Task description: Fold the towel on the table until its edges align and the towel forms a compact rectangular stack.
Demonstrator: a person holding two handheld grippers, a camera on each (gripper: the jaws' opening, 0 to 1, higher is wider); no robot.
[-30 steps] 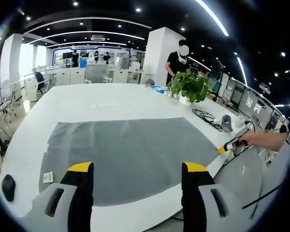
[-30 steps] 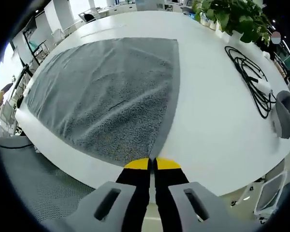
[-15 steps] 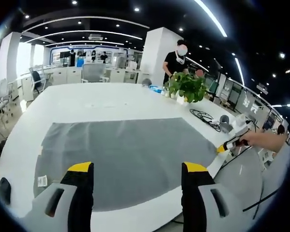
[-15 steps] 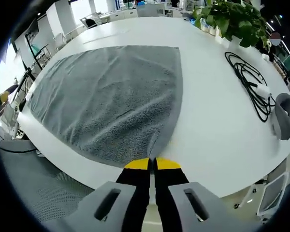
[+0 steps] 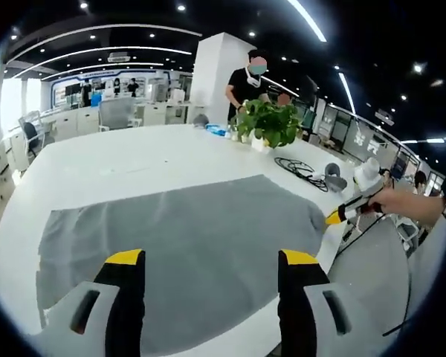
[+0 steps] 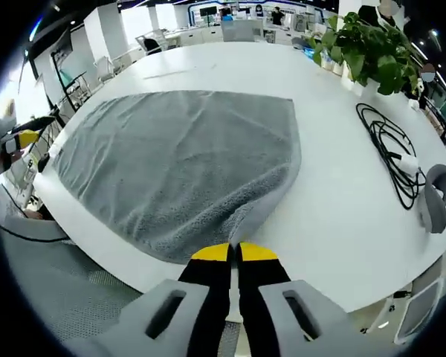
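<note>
Right gripper: jaws together, clamped on the near corner of the grey towel, corner lifted. Left gripper: jaws apart, holding nothing, over the towel's near edge. Towel spread on white table. Past the towel: cable, plant.

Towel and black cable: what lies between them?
Bare white table; the right gripper view shows nothing between the towel and the cable.
</note>
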